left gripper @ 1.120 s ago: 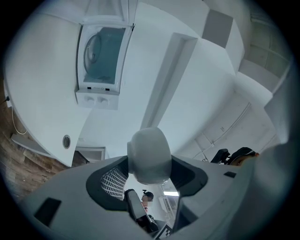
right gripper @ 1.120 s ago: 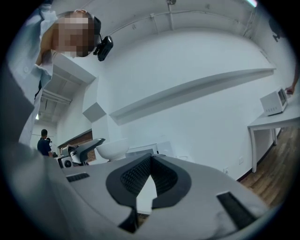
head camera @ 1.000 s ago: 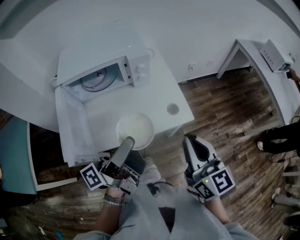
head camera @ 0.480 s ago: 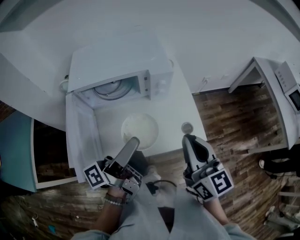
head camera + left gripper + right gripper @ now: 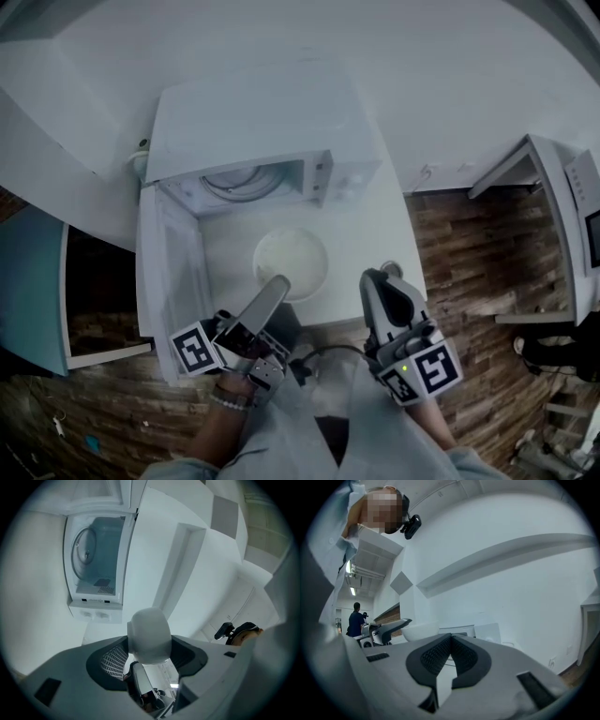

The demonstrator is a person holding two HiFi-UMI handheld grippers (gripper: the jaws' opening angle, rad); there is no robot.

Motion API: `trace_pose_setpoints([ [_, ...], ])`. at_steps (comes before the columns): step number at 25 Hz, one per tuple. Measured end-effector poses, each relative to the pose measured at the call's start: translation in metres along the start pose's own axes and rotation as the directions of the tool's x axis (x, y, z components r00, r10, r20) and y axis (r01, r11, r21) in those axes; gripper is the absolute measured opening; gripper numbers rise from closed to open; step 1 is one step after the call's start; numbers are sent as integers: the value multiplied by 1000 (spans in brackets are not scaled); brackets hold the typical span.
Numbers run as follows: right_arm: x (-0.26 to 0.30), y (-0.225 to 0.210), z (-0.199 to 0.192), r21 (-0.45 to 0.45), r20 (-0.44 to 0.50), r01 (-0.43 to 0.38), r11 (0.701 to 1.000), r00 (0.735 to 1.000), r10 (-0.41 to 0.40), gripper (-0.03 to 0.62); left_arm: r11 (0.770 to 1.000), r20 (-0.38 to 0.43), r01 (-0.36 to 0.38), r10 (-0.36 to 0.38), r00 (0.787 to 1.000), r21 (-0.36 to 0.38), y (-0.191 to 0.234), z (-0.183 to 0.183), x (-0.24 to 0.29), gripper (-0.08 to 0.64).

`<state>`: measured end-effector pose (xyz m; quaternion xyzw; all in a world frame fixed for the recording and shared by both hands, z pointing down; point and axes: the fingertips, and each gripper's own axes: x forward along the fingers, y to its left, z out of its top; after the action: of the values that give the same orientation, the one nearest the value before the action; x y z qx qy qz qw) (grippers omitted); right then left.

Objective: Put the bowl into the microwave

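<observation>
The white bowl (image 5: 292,261) hangs over the white table (image 5: 375,220), just in front of the microwave (image 5: 253,122). Its door (image 5: 169,272) stands open to the left, and the glass turntable (image 5: 246,182) shows inside. My left gripper (image 5: 278,284) is rolled on its side and shut on the bowl's near rim. In the left gripper view the bowl's white wall (image 5: 149,632) fills the gap between the left gripper's (image 5: 149,653) dark pads, with the open cavity (image 5: 96,559) ahead. My right gripper (image 5: 373,279) is shut and empty beside the bowl (image 5: 419,630); its pads (image 5: 440,656) meet.
A small round disc (image 5: 390,272) lies on the table by the right gripper's tip. A second white table with an appliance (image 5: 572,206) stands at the right. A teal cabinet (image 5: 28,291) is at the left, over wooden floor (image 5: 469,253). A person (image 5: 356,618) stands far off.
Both grippers have moved forward toward the microwave. The bowl has travelled with the left gripper from the table's front edge to nearer the open cavity. The right gripper stays shut.
</observation>
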<state>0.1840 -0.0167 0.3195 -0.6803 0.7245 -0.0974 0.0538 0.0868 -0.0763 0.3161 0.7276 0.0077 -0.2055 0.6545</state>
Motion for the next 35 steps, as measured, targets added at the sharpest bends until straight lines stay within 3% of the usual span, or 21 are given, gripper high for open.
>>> trace_pose_setpoints([
  [10, 42, 16, -5, -94, -57, -142, 985, 989, 137, 0, 1000, 93, -14, 12, 996, 22, 11, 30, 0, 259],
  [15, 65, 16, -7, -100, -74, -209, 973, 977, 202, 56, 999, 142, -41, 37, 989, 26, 21, 44, 1, 259],
  [23, 100, 43, -23, -222, -170, -408, 886, 911, 377, 195, 997, 223, -64, 56, 973, 29, 33, 65, 4, 259],
  [27, 115, 47, -35, -212, -220, -446, 870, 889, 402, 271, 996, 251, -82, 70, 965, 39, 40, 74, 5, 259],
  [35, 136, 53, -55, -172, -280, -499, 849, 851, 443, 324, 993, 309, -111, 95, 946, 36, 55, 85, 1, 259],
])
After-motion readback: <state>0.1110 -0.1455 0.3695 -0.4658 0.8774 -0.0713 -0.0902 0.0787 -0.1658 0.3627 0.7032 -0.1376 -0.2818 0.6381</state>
